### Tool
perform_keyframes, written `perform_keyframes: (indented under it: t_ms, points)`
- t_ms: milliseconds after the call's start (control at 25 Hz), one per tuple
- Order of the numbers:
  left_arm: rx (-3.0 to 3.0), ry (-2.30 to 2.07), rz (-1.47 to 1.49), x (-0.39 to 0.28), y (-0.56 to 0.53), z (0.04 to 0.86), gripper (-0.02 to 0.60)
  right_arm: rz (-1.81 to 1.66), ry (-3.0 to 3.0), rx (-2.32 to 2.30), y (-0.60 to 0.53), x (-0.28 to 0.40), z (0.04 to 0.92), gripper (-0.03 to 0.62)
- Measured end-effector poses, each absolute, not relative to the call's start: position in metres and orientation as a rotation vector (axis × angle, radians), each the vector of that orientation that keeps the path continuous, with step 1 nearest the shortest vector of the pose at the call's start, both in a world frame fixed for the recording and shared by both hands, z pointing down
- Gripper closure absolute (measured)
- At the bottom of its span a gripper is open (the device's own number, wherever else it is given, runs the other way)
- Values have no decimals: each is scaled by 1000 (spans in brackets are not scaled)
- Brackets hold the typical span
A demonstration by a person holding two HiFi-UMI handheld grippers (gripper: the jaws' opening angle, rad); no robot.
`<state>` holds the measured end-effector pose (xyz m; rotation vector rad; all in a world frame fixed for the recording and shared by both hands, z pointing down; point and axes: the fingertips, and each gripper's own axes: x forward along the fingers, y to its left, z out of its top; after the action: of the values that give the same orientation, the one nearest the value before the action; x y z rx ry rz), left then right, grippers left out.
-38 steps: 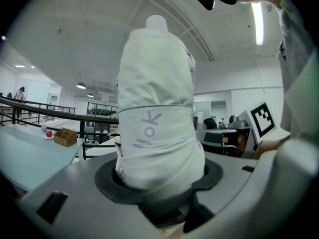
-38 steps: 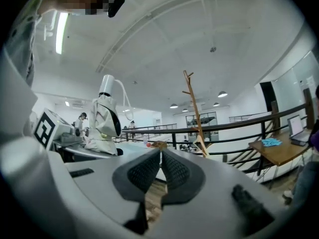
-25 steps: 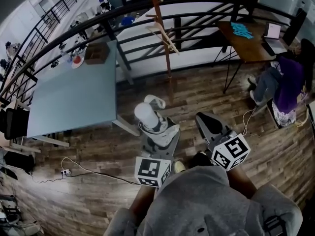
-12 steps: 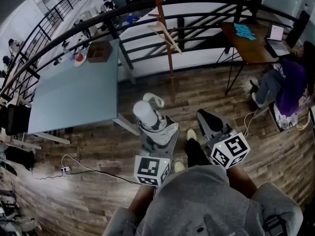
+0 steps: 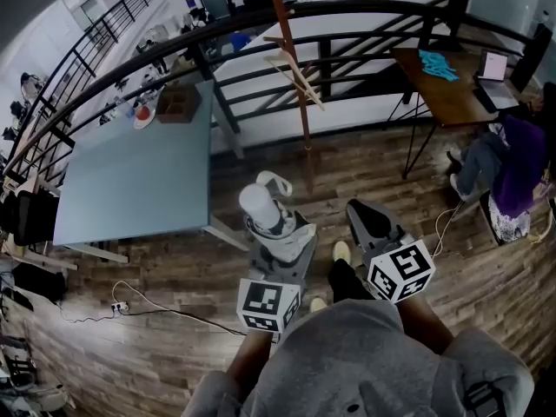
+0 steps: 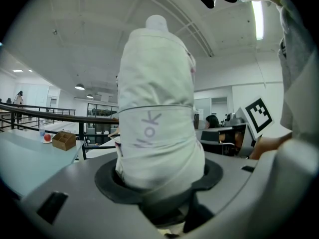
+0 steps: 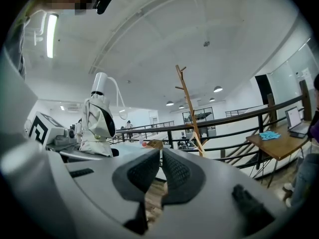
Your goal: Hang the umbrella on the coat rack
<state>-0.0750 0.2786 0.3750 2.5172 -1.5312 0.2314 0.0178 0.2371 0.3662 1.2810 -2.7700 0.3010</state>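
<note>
A folded white umbrella [image 5: 261, 205] stands upright in my left gripper [image 5: 276, 233], whose dark pads are shut round its lower end. In the left gripper view the umbrella [image 6: 157, 108] fills the middle, clasped by the left gripper [image 6: 160, 185]. My right gripper [image 5: 367, 217] is held beside it, to the right, shut with nothing between its pads. The wooden coat rack [image 5: 292, 59] stands ahead by the railing, well beyond both grippers. In the right gripper view the coat rack [image 7: 188, 108] rises above the right gripper [image 7: 160, 166], and the umbrella [image 7: 98, 118] shows at left.
A pale blue table [image 5: 130, 168] with a wooden box [image 5: 178, 102] stands at left. A black railing [image 5: 365, 11] runs behind the rack. At right a person [image 5: 512, 159] sits at a wooden desk [image 5: 443, 89]. A cable [image 5: 148, 298] lies on the wood floor.
The person has stepped towards the rack: a shoe now shows between the grippers, and the table and rack base sit lower in view. Both grips are unchanged.
</note>
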Motion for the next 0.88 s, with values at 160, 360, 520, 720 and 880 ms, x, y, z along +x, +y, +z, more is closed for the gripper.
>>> perform_keyframes:
  t_ms: [160,360,520,720,880]
  points:
    - [2525,-1525,256,-69,251,375,321,296,-2781,1272,212,21,366,563]
    - [2520,-1514,260,-65,215,382,321,290,-2789,1246,178,24,369,563]
    - [2521,-1500,273,-60,179,382,321,268,-2783,1245,145,29,368,563]
    - [2520,-1483,303,-54,136,382,321,284,-2787,1238,100,32,368,563]
    - [2514,-1501,303,-49,108,380,321,286,-2804,1214,70,35,365,563]
